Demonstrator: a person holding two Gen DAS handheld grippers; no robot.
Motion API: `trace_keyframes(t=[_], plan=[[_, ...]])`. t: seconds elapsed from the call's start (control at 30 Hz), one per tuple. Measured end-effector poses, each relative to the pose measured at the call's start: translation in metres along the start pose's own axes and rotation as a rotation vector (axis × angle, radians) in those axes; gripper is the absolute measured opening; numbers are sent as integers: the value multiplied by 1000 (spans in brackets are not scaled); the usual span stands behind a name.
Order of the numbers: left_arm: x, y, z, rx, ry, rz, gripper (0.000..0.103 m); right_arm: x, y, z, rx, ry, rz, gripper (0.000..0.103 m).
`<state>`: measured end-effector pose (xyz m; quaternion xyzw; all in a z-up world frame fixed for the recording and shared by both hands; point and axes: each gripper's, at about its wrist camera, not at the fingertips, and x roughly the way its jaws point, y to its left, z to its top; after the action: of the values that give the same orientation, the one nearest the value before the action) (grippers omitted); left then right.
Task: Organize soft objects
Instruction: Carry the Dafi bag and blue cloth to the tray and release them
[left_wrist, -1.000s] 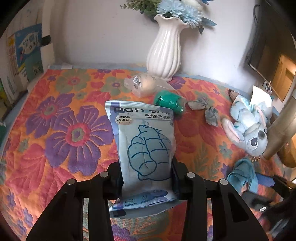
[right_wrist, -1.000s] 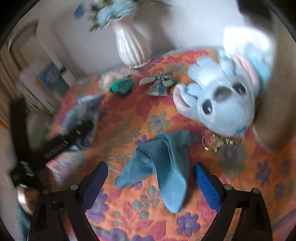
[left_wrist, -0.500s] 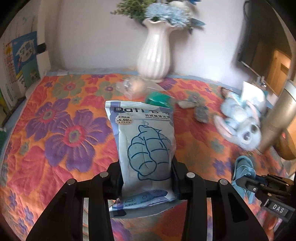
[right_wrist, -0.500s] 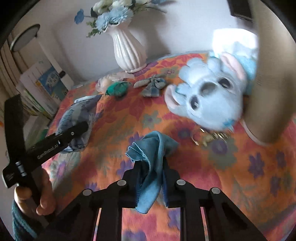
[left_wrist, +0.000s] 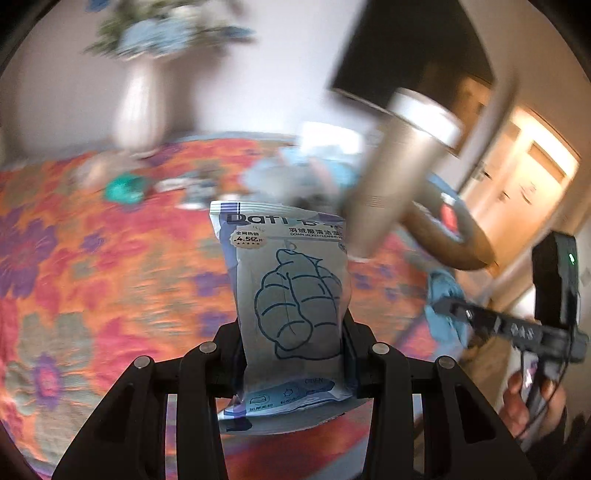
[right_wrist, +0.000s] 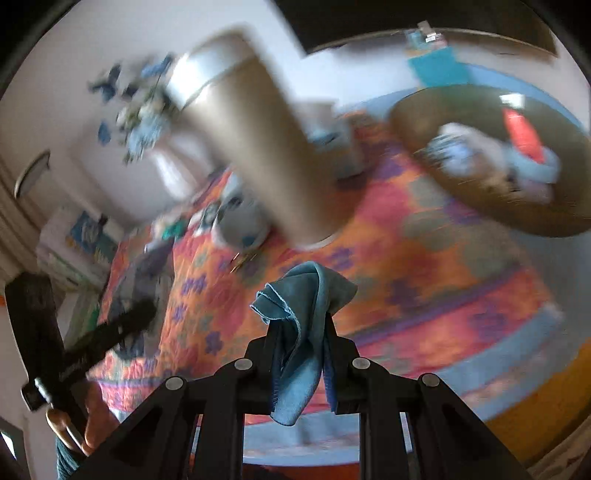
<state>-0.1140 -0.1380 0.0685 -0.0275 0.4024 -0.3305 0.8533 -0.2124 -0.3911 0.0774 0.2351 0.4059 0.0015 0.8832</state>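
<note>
My left gripper (left_wrist: 293, 332) is shut on a pale blue wipes packet (left_wrist: 291, 291) with a jacket drawing, held upright above the floral bedspread (left_wrist: 92, 258). My right gripper (right_wrist: 301, 332) is shut on a blue cloth (right_wrist: 301, 306), lifted off the bed; it also shows at the right of the left wrist view (left_wrist: 441, 306). A round brown basket (right_wrist: 480, 206) holding soft items sits at the right, also in the left wrist view (left_wrist: 450, 243). A blue plush toy (right_wrist: 240, 225) lies blurred behind a tan cylinder (right_wrist: 258, 147).
A white vase (left_wrist: 138, 107) with blue flowers stands at the back. A green bundle (left_wrist: 125, 188) and a grey bow (left_wrist: 195, 188) lie on the bedspread. The tan cylinder (left_wrist: 391, 177) stands between packet and basket. Both views are motion blurred.
Both grippers have swung right toward the basket with their loads. The right gripper closed on the blue cloth and lifted it off the bed. The left still holds the packet.
</note>
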Motion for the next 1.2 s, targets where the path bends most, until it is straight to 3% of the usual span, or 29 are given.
trace_keyframes(t=[0.47, 0.6, 0.83, 0.87, 0.93, 0.97, 1.0, 1.2], plan=[[45, -149, 47, 223, 0, -139, 38, -86, -95, 52, 148, -267, -97, 18], [67, -197, 69, 337, -52, -95, 38, -97, -116, 79, 202, -341, -153, 18], [121, -237, 110, 345, -68, -62, 38, -82, -146, 123, 252, -332, -244, 19], [128, -243, 113, 354, -75, -58, 44, -78, -150, 127, 257, -319, -254, 22], [138, -251, 116, 377, -81, -20, 64, -72, -156, 133, 255, -283, -276, 38], [142, -254, 115, 388, -82, -10, 79, -71, -158, 133, 254, -271, -283, 52], [142, -257, 111, 397, -90, -25, 83, -72, -160, 130, 256, -273, -290, 56], [128, -261, 87, 469, -88, -54, 83, -85, -171, 111, 292, -277, -294, 56]])
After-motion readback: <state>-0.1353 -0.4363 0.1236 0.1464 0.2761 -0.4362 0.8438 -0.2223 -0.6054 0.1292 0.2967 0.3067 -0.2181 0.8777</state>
